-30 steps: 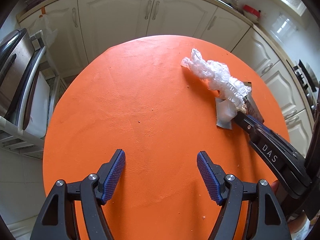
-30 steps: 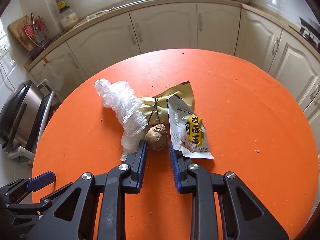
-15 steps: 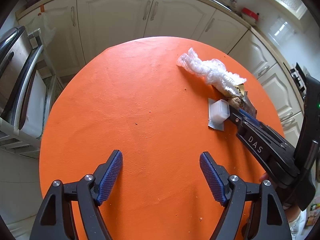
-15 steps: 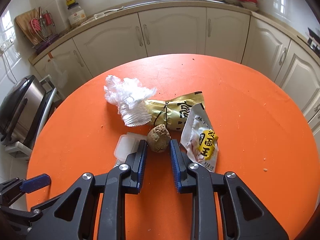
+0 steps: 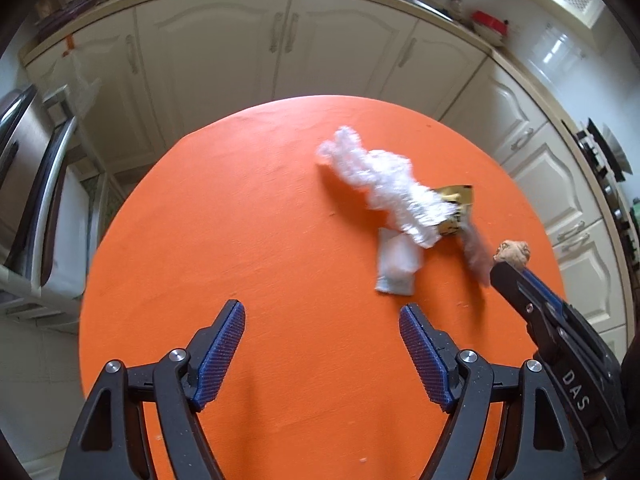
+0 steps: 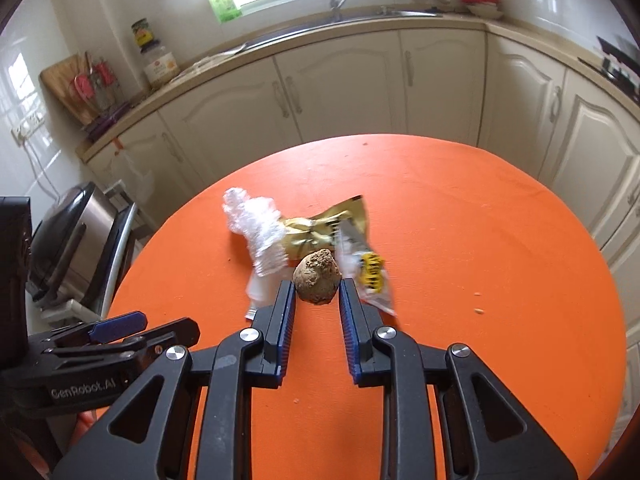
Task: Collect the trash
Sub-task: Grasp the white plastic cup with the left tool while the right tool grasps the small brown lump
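Observation:
My right gripper point(image 6: 318, 286) is shut on a brown lump point(image 6: 317, 276) and holds it above the orange table point(image 6: 480, 248); the lump also shows in the left wrist view point(image 5: 513, 253) at the right gripper's tip. Behind it on the table lie crumpled clear plastic point(image 6: 256, 232), a gold wrapper point(image 6: 320, 226) and a white and yellow snack packet point(image 6: 366, 276). A small clear sachet point(image 5: 396, 266) lies beside the plastic point(image 5: 384, 184). My left gripper point(image 5: 322, 340) is open and empty over the table, near the sachet.
Cream cabinets point(image 6: 340, 92) and a counter with a sink run behind the table. A steel appliance point(image 6: 68, 248) stands left of the table. Small crumbs point(image 6: 479, 311) lie on the right part of the table.
My right gripper has lifted the brown lump off the table and drawn back from the pile. Both views have pulled away and up; the snack packet has shifted a little.

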Motion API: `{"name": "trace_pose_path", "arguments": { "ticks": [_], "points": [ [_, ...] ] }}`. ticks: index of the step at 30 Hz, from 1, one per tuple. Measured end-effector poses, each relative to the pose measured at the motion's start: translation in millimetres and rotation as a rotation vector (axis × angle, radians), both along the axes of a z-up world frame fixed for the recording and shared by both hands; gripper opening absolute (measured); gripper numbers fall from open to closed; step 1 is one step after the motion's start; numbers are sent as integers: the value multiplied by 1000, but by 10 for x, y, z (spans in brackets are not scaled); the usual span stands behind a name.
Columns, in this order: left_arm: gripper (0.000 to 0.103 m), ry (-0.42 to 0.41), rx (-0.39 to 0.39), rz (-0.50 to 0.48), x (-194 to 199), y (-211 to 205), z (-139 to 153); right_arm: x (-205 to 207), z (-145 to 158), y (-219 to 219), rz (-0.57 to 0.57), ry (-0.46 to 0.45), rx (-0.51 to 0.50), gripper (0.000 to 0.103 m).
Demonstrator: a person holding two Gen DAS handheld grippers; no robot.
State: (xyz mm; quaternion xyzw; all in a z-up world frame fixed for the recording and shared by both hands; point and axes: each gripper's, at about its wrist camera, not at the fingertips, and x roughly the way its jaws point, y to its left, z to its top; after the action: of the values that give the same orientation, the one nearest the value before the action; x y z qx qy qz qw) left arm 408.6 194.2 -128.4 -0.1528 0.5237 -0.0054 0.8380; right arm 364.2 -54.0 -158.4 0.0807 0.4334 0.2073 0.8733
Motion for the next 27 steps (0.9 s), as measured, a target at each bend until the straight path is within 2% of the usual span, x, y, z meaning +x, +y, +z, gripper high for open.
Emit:
{"name": "trace_pose_path", "arguments": {
  "ticks": [6, 8, 12, 14, 15, 16, 27],
  "points": [
    [73, 61, -11, -72, 316, -340, -128, 101, -29, -393, -49, 48, 94, 22],
    [67, 60, 2, -73, 388, -421, -146, 137, -57, -457, -53, 63, 107, 22],
    [49, 81, 22, -60, 531, -510, -237, 179, -99, -506, -39, 84, 144, 22],
    [38, 47, 28, -45, 556, -533, -204, 195, -129, -519, -27, 99, 163, 22],
    [23, 43, 27, -47, 576, -549, -208, 200, -142, -519, -25, 105, 166, 22],
    [17, 50, 28, -46, 600, -568, -223, 205, -158, -518, -23, 110, 167, 22],
    [15, 8, 6, -64, 474, -637, -159, 215, -209, -514, -32, 140, 166, 22]
  ]
}}
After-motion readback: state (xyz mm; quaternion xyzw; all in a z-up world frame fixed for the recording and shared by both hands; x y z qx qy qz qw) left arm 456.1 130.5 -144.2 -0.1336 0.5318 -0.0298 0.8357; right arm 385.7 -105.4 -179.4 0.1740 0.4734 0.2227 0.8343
